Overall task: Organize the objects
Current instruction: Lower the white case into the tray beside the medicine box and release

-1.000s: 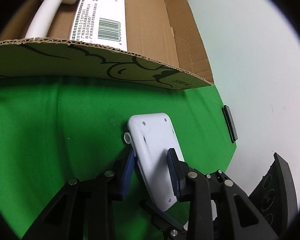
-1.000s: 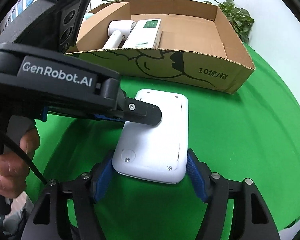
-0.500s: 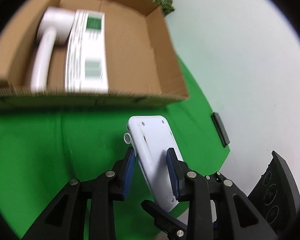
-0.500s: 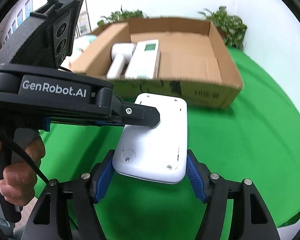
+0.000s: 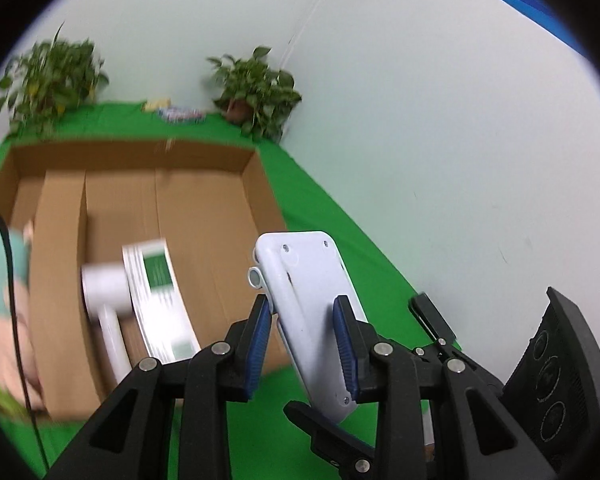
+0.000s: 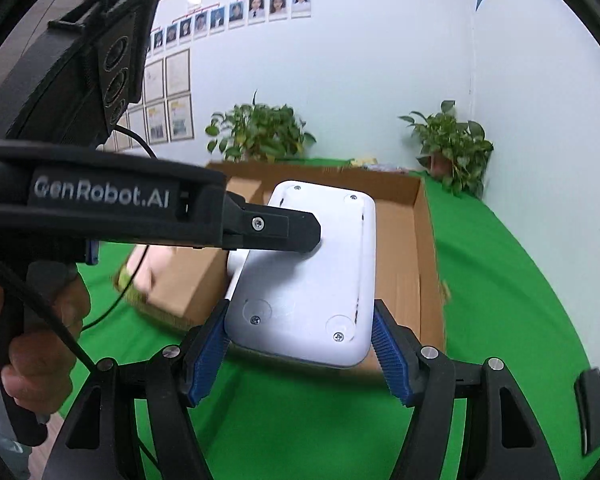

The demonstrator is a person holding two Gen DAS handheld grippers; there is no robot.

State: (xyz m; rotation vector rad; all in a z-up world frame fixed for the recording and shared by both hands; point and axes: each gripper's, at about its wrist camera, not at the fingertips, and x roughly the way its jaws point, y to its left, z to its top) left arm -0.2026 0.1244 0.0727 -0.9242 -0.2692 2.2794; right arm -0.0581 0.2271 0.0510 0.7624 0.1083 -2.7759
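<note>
A white flat device (image 6: 312, 280) is being carried above the green cloth (image 6: 500, 300) by both tools at once: the left gripper (image 5: 302, 340) is being kept clamped across its thin edges, while the right gripper (image 6: 300, 354) is being held closed on its wide sides, blue pads pressing the casing at either flank. In the right wrist view the device is being held at the centre, in front of the cardboard box (image 6: 424, 264), whose open interior is lying toward twelve o'clock. Part of the organizing is judged as already done, since a white hair dryer (image 5: 104, 300) and a white-and-green carton (image 5: 158, 300) are lying inside the box at about nine o'clock of the device in the left wrist view; the device itself is not yet being set inside, and lowering and release are judged as remaining. Compared with a second ago, the device is being seen lifted well clear of the cloth, the box is being looked into from higher up, and the potted plants (image 6: 452, 148) and wall are now being brought into view.
</note>
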